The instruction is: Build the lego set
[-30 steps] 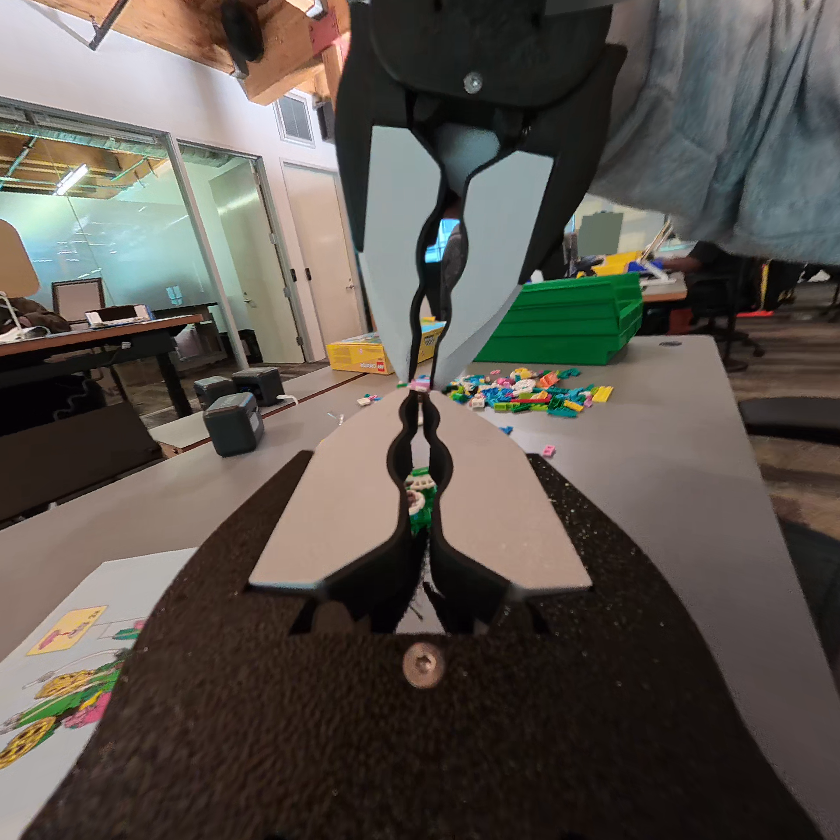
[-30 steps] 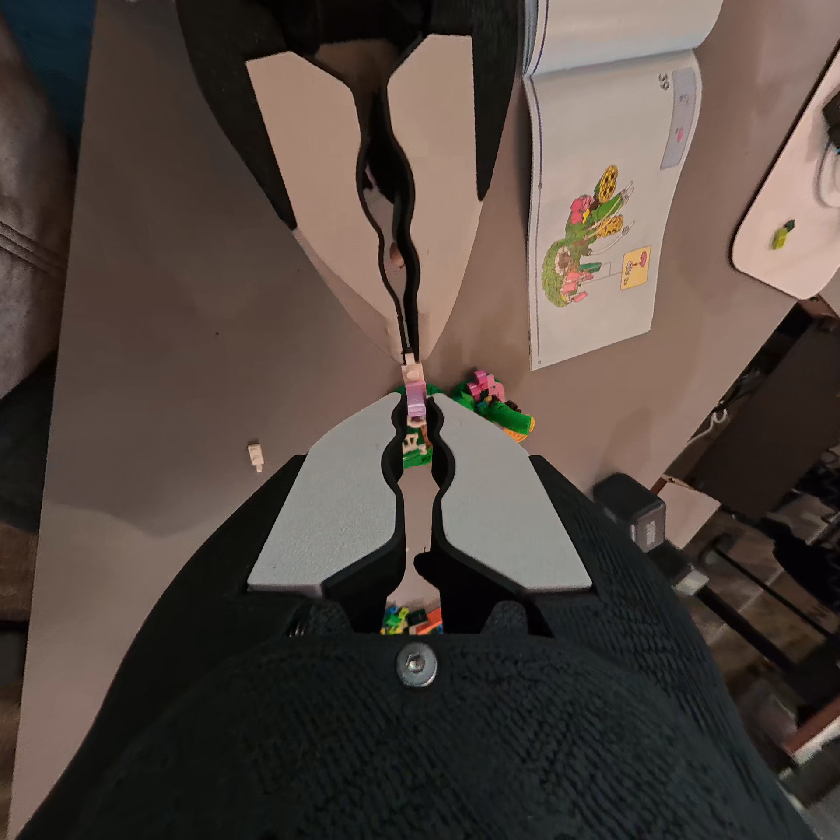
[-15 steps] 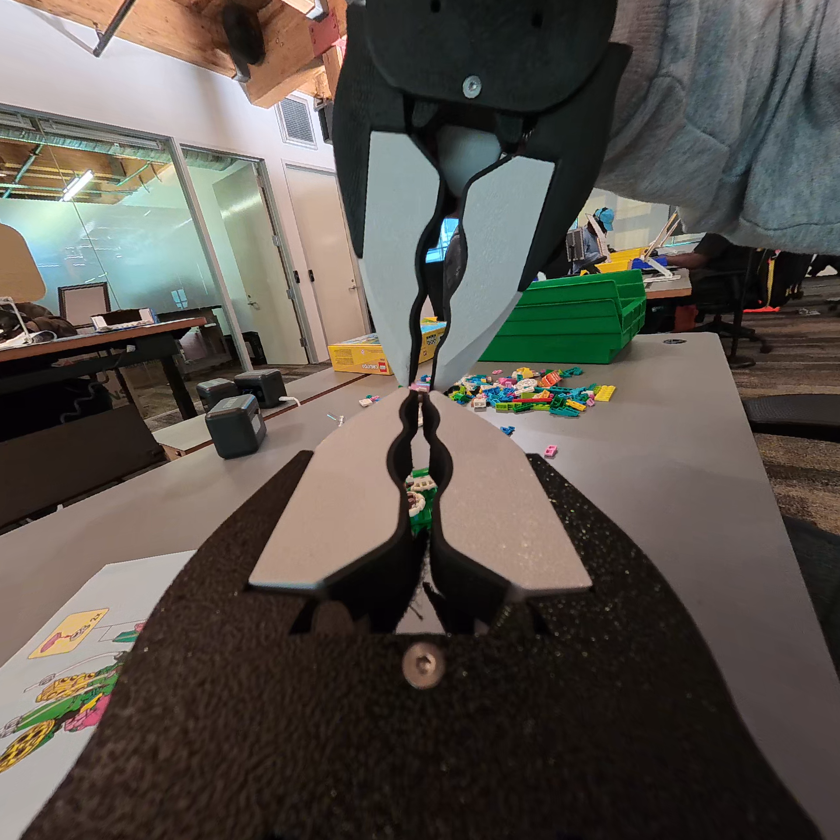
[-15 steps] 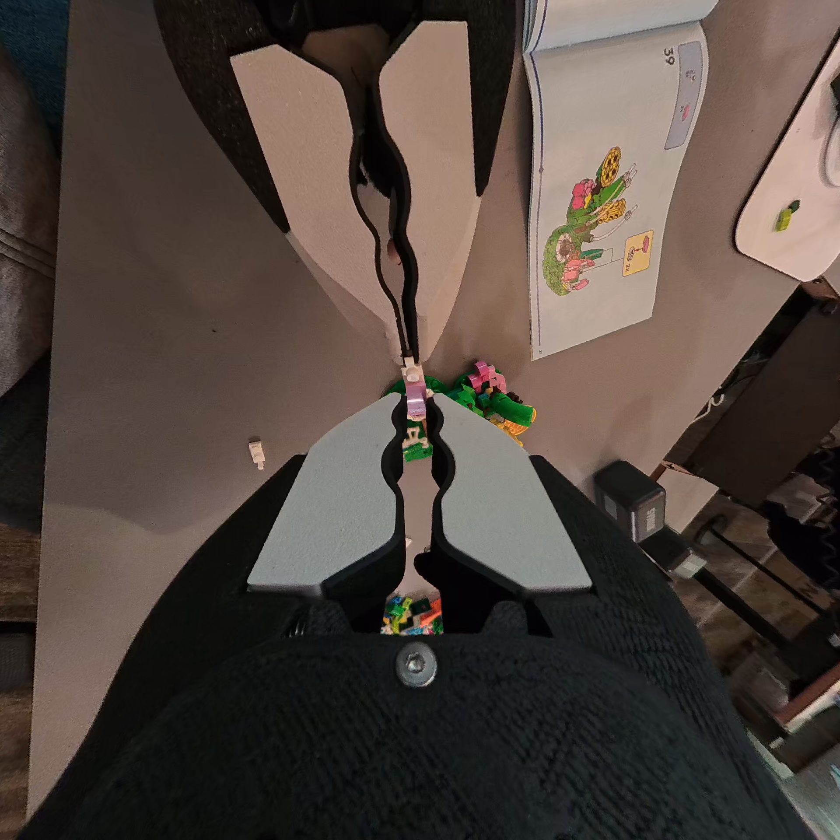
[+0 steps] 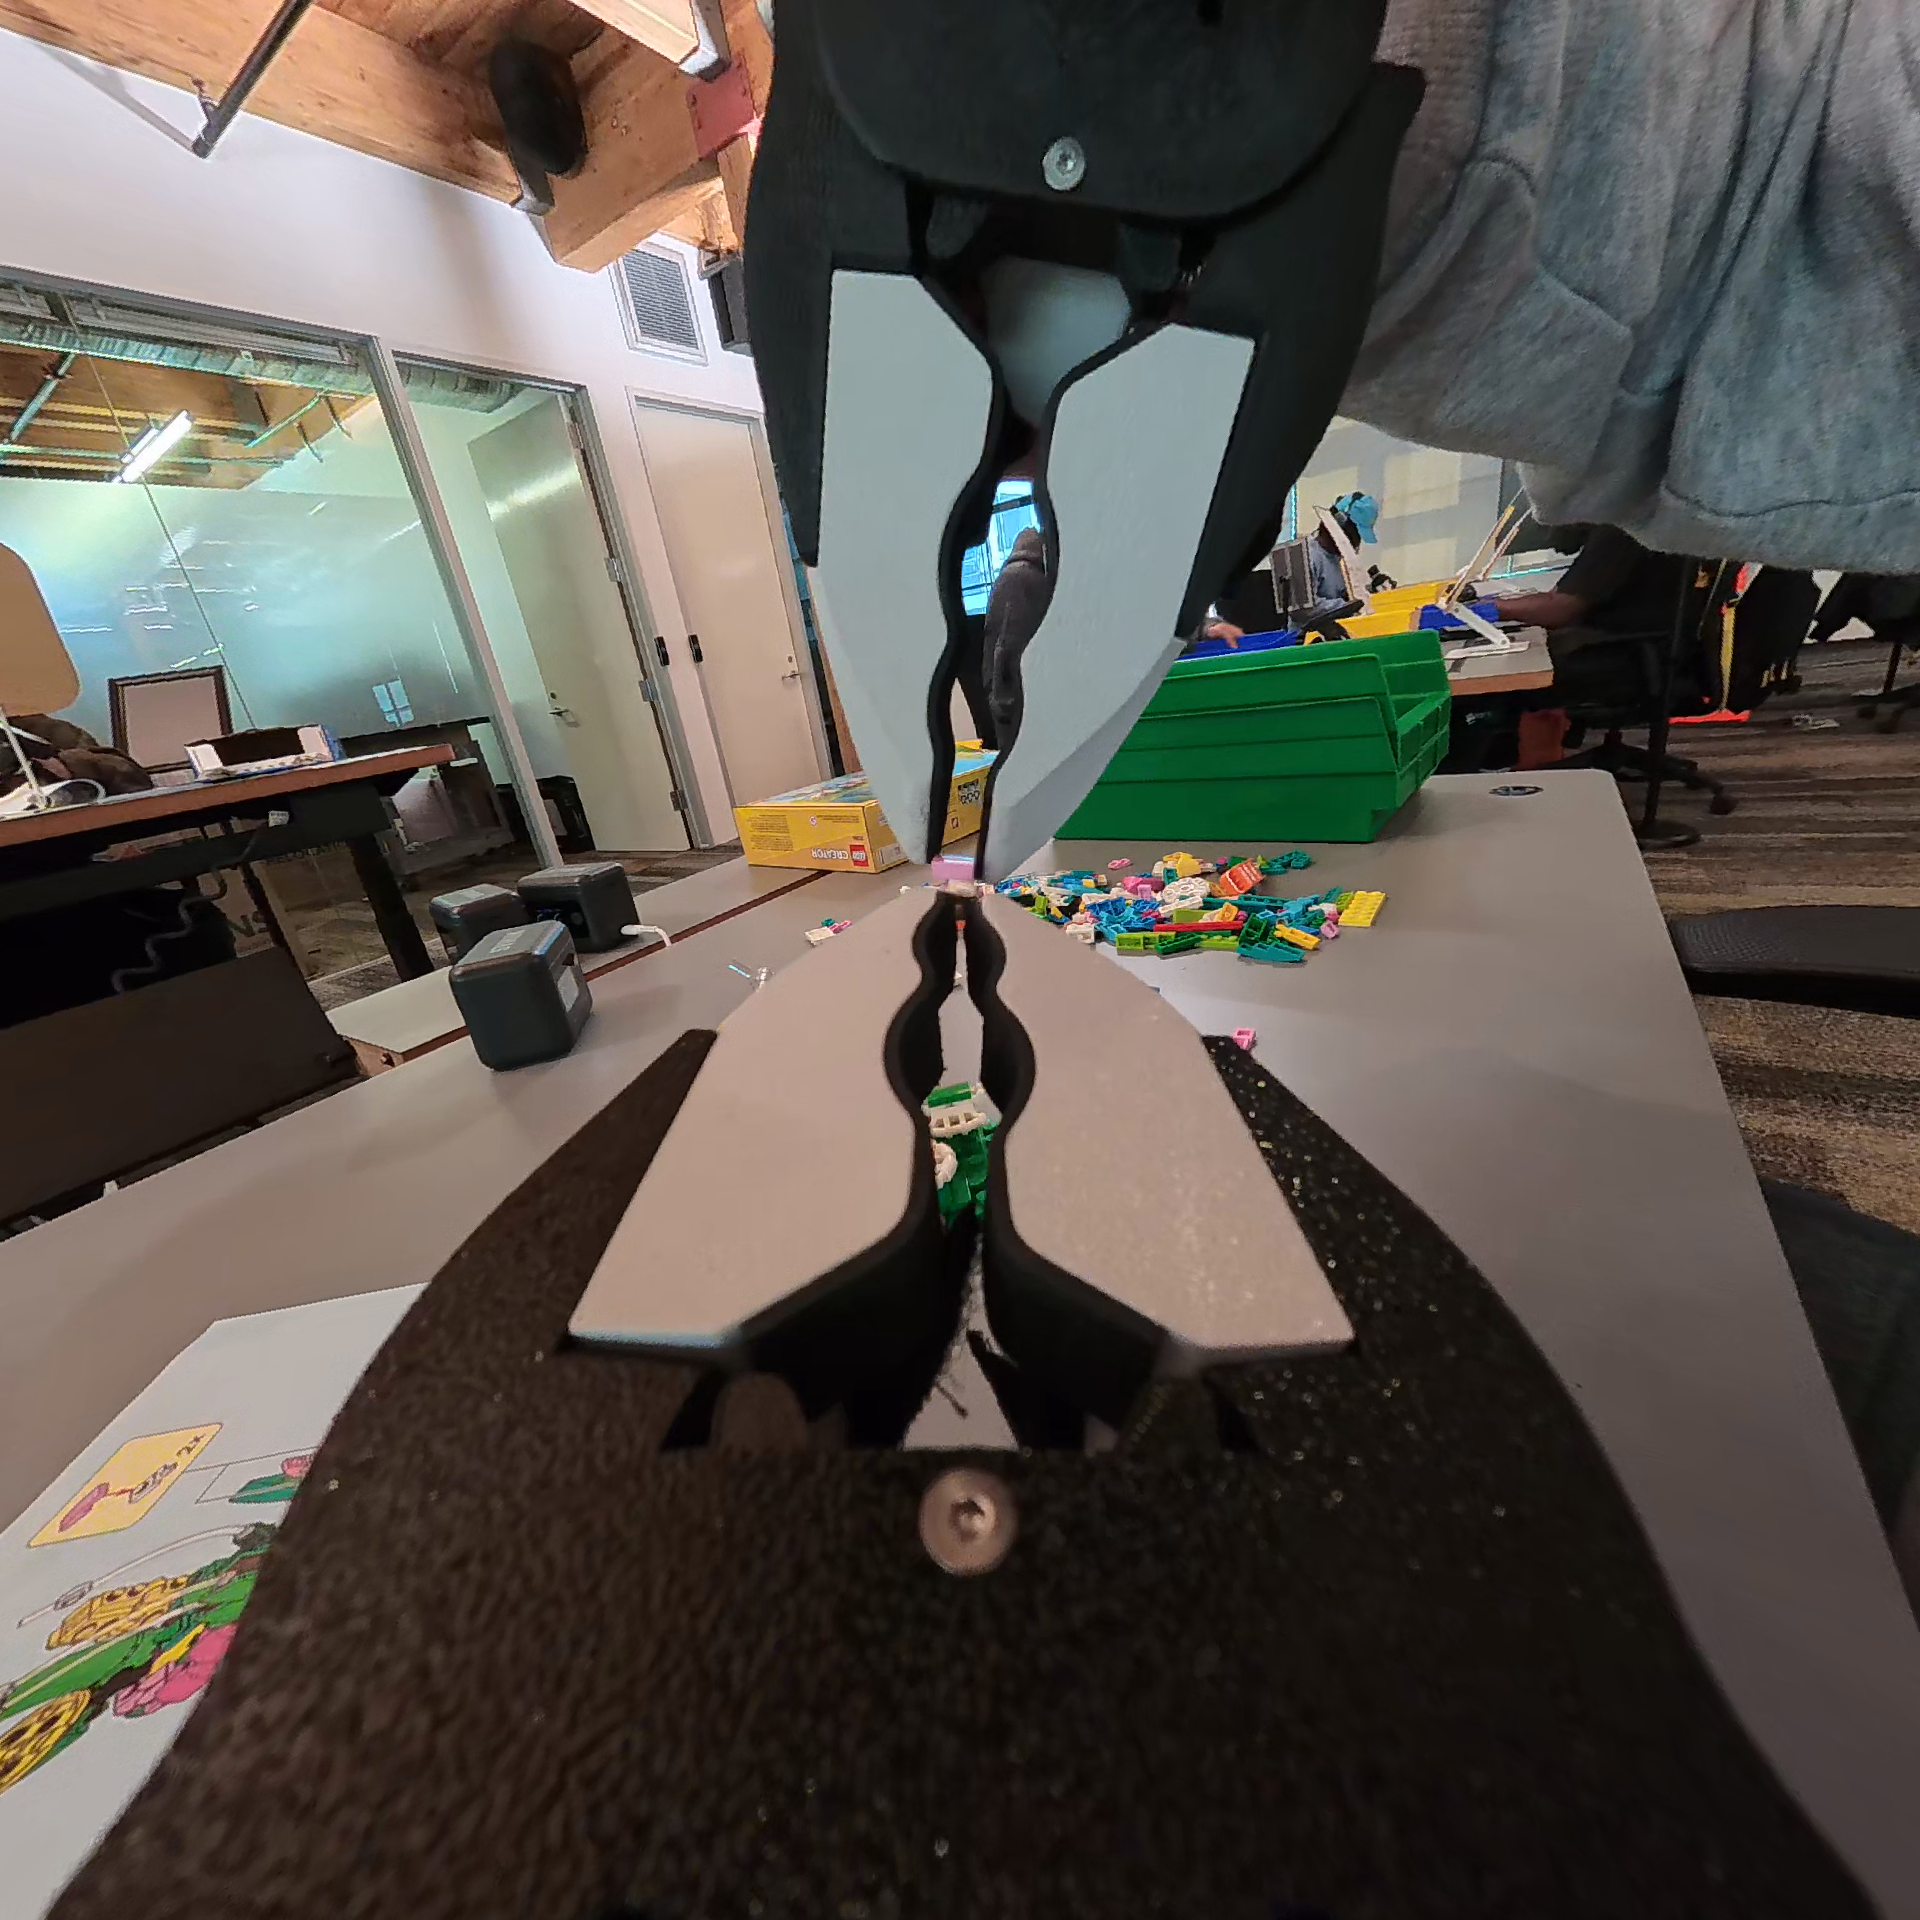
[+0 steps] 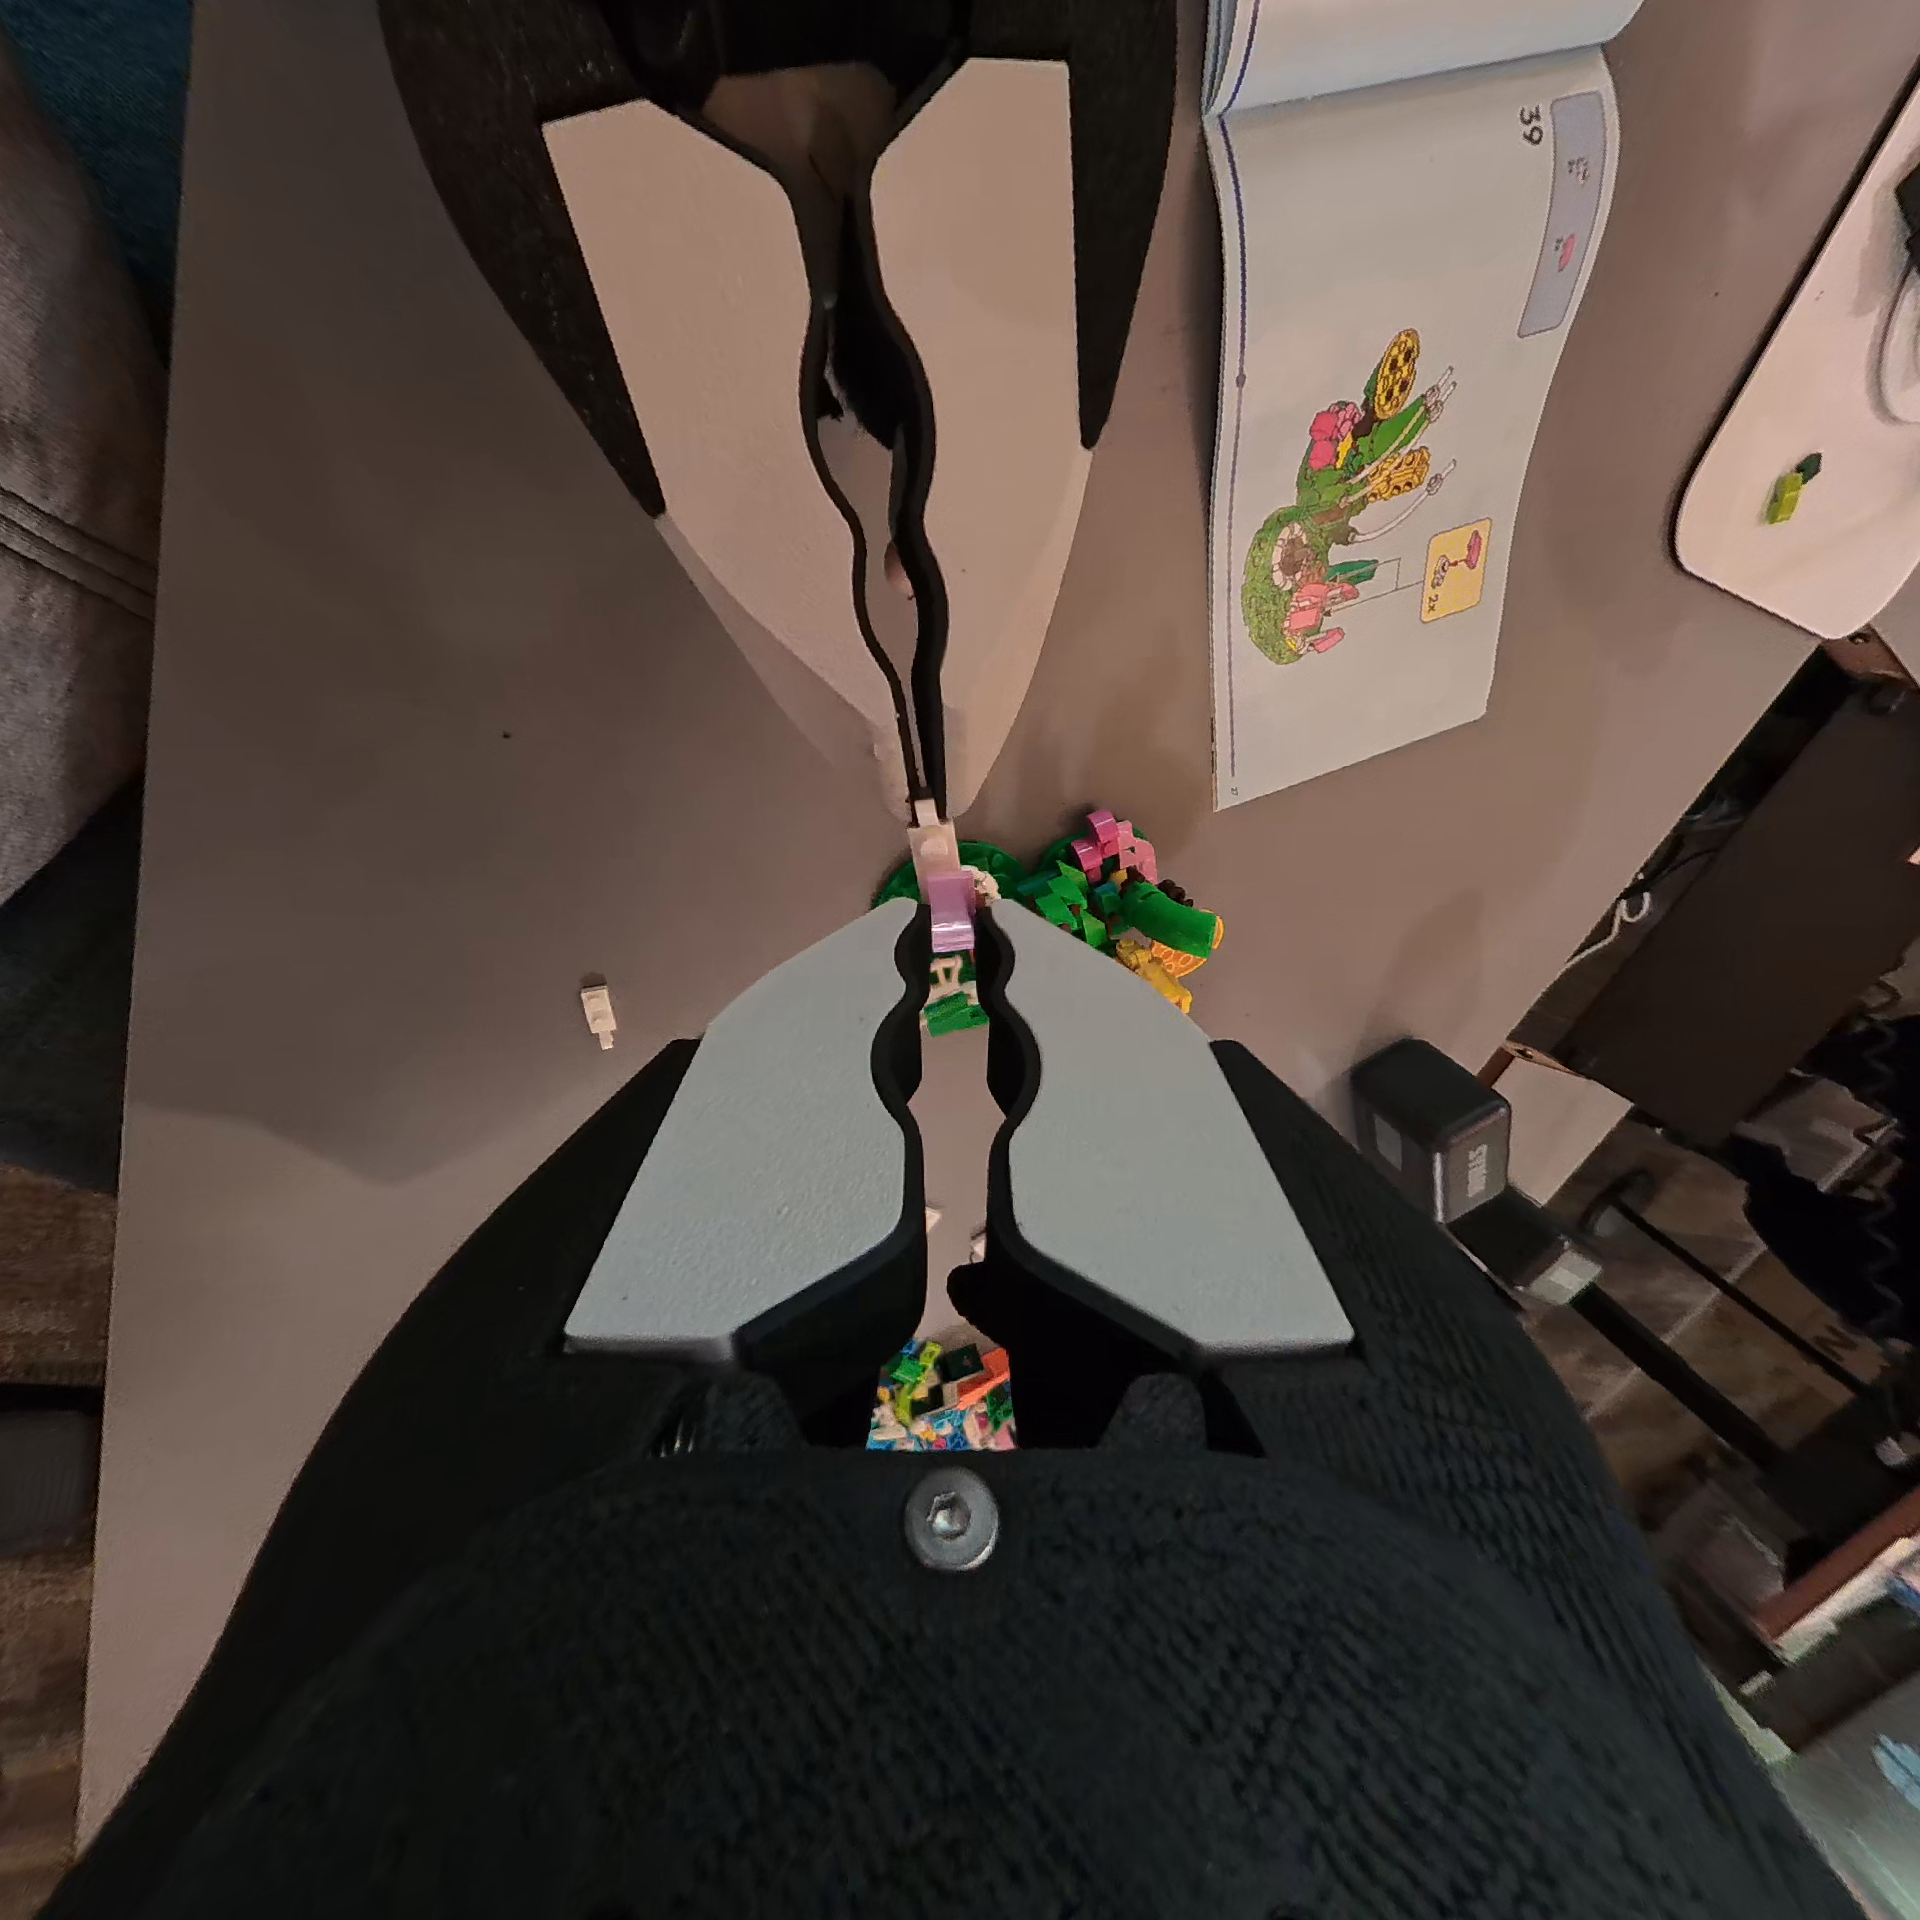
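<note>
Two small pieces meet tip to tip in mid-air above the counter [image 6: 436, 727]: a pink piece [image 6: 952, 914] pinched in the right tool [image 6: 950, 920], a white piece [image 6: 932, 840] pinched in the left tool [image 6: 923, 800]. They touch end to end; whether seated, cannot tell. Held aloft likely so each tool can push against the other instead of the counter. Directly below sits the green part-built model [image 6: 1117, 909], close for fitting the sub-assembly next. Instruction booklet [image 6: 1382, 436] lies open beside it, in easy sight. A loose white piece [image 6: 595, 1010] rests apart on the counter. Loose brick pile [image 5: 1195, 909] farther off, green bins [image 5: 1299, 748] and yellow box [image 5: 831, 831] behind.
</note>
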